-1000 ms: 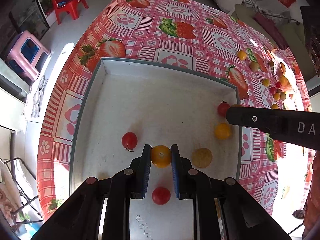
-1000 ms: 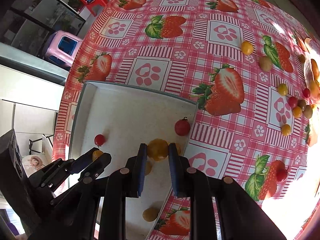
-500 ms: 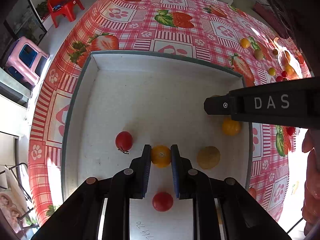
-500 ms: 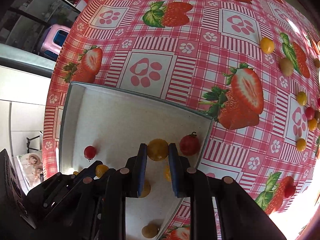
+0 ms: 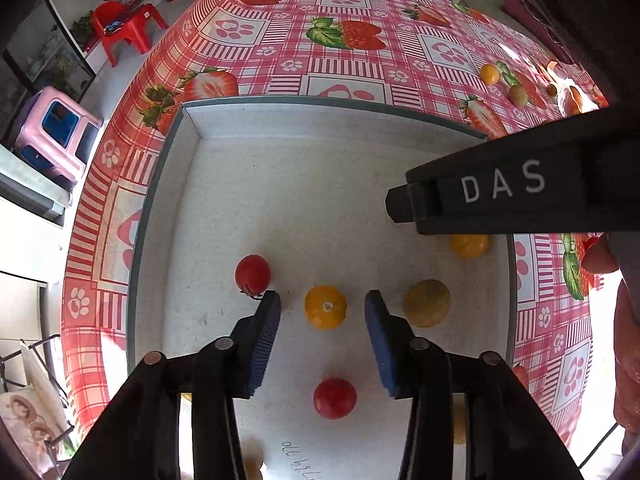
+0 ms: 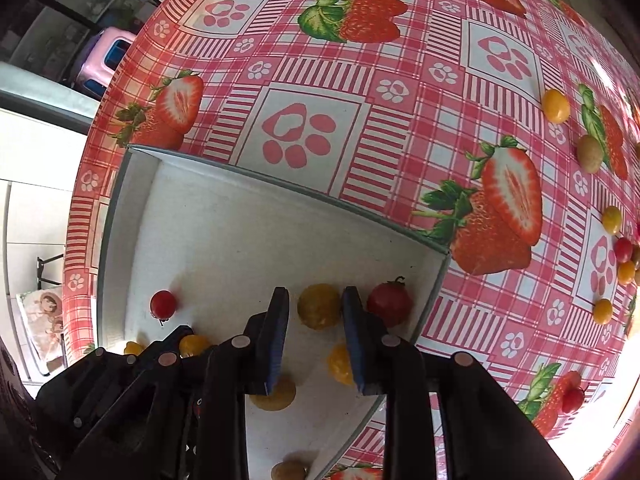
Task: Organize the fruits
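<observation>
A white tray (image 5: 224, 208) with a grey rim lies on the strawberry tablecloth. My left gripper (image 5: 322, 306) is open over the tray; a yellow tomato (image 5: 325, 306) lies loose between its fingers. Red tomatoes (image 5: 252, 274) (image 5: 334, 398) and a dull yellow fruit (image 5: 426, 303) lie around it. My right gripper (image 6: 316, 310) is shut on a yellow tomato (image 6: 319, 306) above the tray's (image 6: 224, 216) right part, next to a red tomato (image 6: 389, 305). Its body crosses the left wrist view, hiding part of another yellow tomato (image 5: 470, 245).
Several loose yellow, red and green small fruits (image 6: 556, 106) (image 6: 589, 153) (image 6: 612, 219) lie on the cloth to the right of the tray. A pink stool (image 5: 60, 136) and a red chair (image 5: 124, 24) stand on the floor past the table's left edge.
My left gripper has opened and let go of the yellow tomato, which now rests on the tray floor. My right gripper, still holding its tomato, has moved left over the tray.
</observation>
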`<state>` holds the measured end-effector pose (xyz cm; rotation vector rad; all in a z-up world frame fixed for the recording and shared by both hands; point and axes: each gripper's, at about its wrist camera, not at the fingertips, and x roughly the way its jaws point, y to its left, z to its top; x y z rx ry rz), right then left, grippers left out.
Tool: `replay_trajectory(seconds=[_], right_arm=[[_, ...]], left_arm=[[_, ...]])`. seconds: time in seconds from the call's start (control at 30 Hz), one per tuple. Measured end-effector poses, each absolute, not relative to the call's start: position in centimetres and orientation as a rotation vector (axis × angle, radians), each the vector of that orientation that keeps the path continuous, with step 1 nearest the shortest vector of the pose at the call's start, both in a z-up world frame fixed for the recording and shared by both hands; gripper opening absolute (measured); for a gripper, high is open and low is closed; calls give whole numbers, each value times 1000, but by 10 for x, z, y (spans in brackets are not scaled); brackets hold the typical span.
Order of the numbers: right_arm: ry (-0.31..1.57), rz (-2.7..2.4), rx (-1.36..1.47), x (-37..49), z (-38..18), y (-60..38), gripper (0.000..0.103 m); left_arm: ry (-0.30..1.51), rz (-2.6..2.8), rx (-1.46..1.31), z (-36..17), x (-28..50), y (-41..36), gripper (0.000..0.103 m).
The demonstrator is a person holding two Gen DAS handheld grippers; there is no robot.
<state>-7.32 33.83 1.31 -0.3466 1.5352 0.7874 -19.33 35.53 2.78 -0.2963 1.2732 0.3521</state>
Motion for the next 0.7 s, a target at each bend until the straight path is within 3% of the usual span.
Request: replay_trajectory(seconds=[0.03, 0.17, 0.27, 0.4, 0.47, 0.53, 0.57, 0.7], right_arm=[[1534, 790, -342, -74, 14, 339, 49], [1525, 803, -335, -75, 23, 337, 52], [1522, 812, -317, -75, 35, 333, 60], [1511, 835, -279, -77, 53, 327, 80], [1497, 828, -277, -81, 64, 322, 81], [1487, 824, -294, -88, 73, 316, 83], [1481, 823, -301, -91, 77, 312, 85], [1445, 823, -330, -105, 91, 292, 89]], left_arm=[[1254, 361, -282, 31, -195, 354, 72], [1261, 355, -267, 36, -198, 354, 72], [1263, 358, -276, 41, -204, 354, 72], [1263, 362, -276, 51, -213, 353, 72], [1262, 355, -278, 56, -218, 351, 72], [1254, 352, -276, 62, -225, 349, 88], [1246, 351, -280, 66, -229, 348, 103], [1247, 359, -246, 76, -239, 343, 103]])
